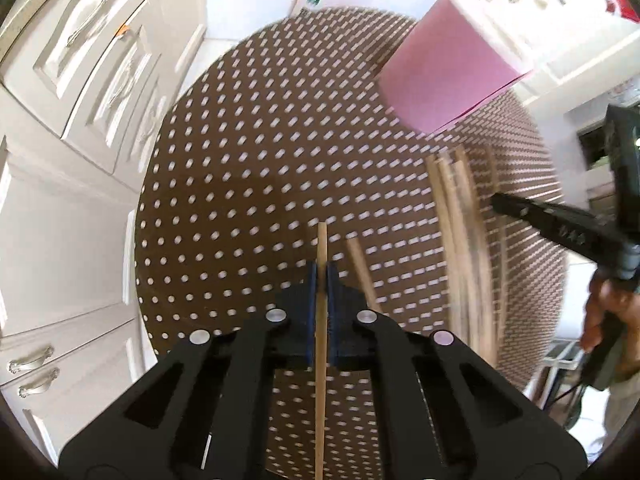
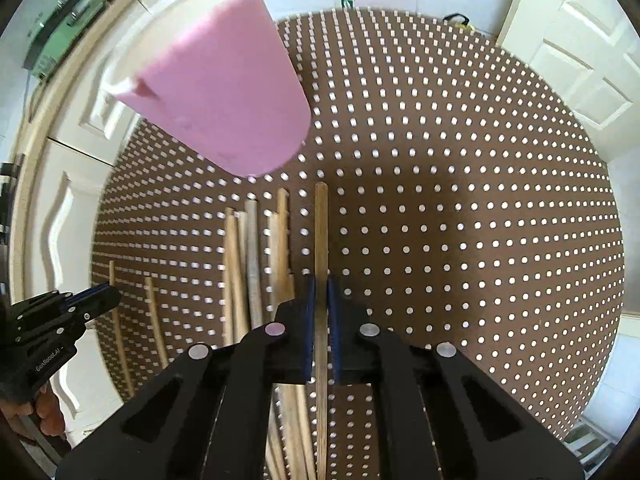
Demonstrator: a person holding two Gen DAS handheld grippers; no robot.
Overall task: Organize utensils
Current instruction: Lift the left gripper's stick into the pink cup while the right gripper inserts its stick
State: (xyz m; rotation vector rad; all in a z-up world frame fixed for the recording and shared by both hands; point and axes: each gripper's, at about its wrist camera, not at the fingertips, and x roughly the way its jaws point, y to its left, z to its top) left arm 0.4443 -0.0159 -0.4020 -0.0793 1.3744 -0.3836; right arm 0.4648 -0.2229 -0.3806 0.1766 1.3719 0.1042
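On the counter (image 2: 460,200), seen from the right wrist, the holder (image 2: 216,92) stood at eleven o'clock, behind the loose chopsticks (image 2: 248,264). Those lay side by side at nine o'clock of the chopstick (image 2: 321,232) clamped in the right tool (image 2: 321,292). The left tool (image 2: 100,300) sat at eight o'clock.

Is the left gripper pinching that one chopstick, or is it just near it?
Touching. In the left wrist view the left gripper has both blue pads pressed against the chopstick, which runs straight between them with no gap.
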